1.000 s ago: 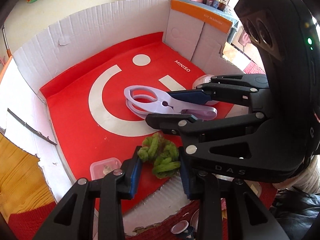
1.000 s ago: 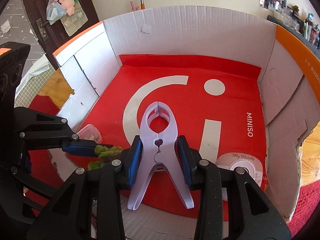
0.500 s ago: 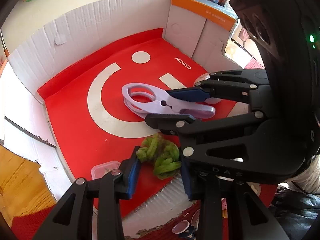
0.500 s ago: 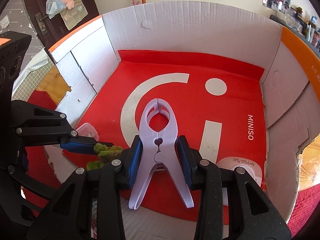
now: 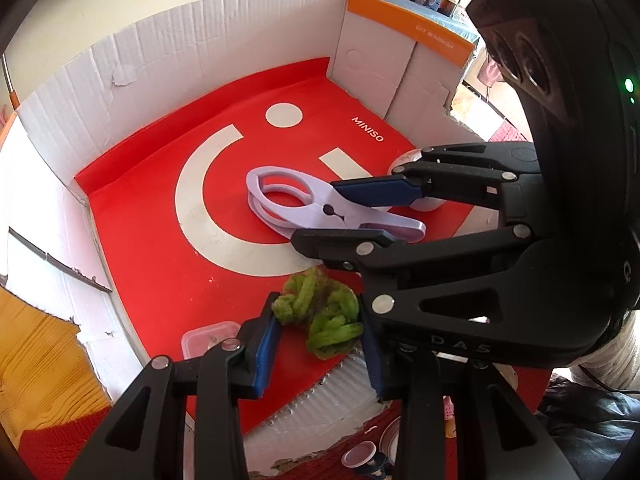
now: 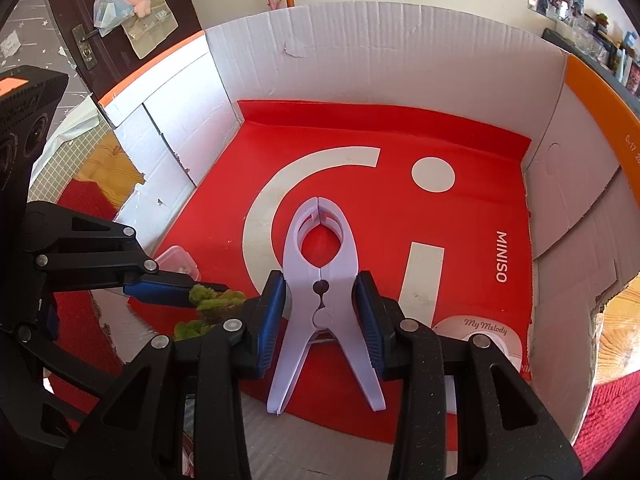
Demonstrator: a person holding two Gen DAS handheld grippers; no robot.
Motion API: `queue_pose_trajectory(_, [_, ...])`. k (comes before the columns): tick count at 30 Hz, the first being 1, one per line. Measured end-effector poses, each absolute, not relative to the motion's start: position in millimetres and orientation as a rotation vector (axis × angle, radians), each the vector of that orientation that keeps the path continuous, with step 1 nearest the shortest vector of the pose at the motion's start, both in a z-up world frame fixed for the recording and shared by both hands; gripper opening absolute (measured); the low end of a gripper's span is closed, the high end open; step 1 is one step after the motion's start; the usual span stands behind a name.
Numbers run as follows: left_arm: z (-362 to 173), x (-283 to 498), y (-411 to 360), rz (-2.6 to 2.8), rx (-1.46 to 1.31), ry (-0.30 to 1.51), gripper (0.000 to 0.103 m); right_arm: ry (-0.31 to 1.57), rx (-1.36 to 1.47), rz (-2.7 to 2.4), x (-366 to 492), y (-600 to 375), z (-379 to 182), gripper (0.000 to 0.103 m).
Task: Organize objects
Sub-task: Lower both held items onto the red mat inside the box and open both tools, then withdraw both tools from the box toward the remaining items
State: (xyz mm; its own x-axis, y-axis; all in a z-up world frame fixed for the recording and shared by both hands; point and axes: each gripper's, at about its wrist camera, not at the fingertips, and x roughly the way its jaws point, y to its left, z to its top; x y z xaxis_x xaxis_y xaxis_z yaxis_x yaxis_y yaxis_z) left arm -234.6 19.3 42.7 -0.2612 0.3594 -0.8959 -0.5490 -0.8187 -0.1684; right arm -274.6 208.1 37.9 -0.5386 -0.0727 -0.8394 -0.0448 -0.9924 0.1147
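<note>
While both hands hold where they were a second ago, the left gripper point(image 5: 318, 334) still pinches the fuzzy green yarn bundle point(image 5: 320, 314) and the right gripper point(image 6: 322, 316) the lilac plastic clamp point(image 6: 322, 280), over the red-lined cardboard box point(image 6: 360, 64).

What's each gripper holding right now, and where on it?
Right gripper: big lilac clip, pinched across its middle at the hinge. Left gripper: green fuzzy bundle, squeezed at its sides.
</note>
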Motion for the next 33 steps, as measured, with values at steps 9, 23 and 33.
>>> queue_pose_trajectory(9, [43,-234,20,2.11,-1.432,0.229,0.04,-0.201,1.493,-2.74,-270,207,41,0.035])
queue_pose_trajectory(23, [53,-225,7,2.14,-1.41,0.175,0.047,-0.218,1.403,-2.787,-252,206,68,0.035])
queue_pose_trajectory(33, [78,-203,-6,2.226,-1.298,0.056,0.056,-0.219,1.271,-2.871,-209,211,102,0.035])
